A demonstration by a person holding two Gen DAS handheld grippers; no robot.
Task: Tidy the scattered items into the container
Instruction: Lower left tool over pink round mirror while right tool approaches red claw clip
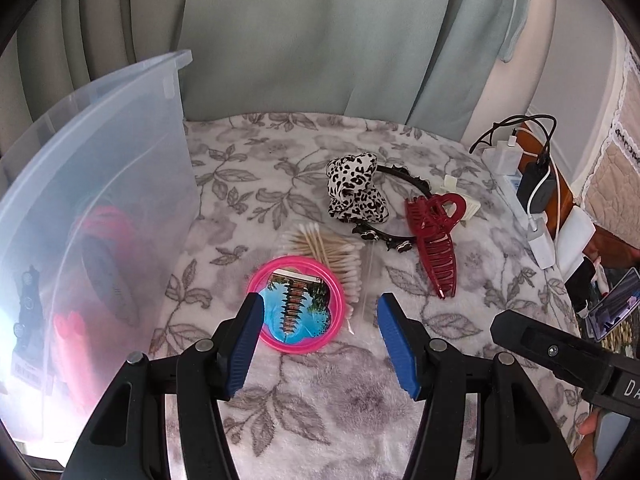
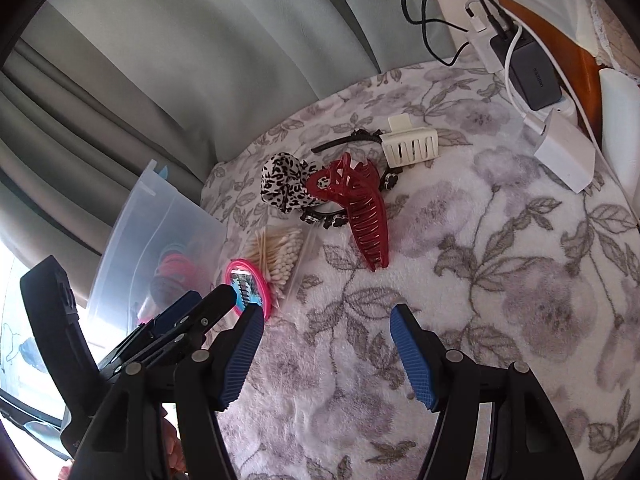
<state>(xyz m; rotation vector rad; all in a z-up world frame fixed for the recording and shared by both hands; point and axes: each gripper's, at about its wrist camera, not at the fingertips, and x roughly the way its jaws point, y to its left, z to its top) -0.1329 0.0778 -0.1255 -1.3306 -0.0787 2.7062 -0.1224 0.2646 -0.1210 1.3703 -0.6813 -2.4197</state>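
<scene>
1. Sitting far left of pink mirror (image 1: 296, 304): clear container (image 1: 96, 208), pink and dark bits already inside.
2. Hovering just in front of mirror: left gripper (image 1: 320, 320), jaws wide apart, nothing held.
3. Lying partly under mirror's far edge: bag of cotton swabs (image 1: 332, 256).
4. Resting beyond mirror, to right: leopard bow headband (image 1: 356, 188), red claw clip (image 1: 434, 240), white clip (image 2: 410, 144).
5. Hanging right of mirror over floral blanket (image 2: 500, 280): right gripper (image 2: 326, 352), jaws wide, empty.

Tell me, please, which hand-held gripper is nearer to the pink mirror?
Left. The left hand-held gripper hangs open right over the pink mirror, one fingertip overlapping it. The right hand-held gripper sits open farther off, to the mirror's right.
</scene>
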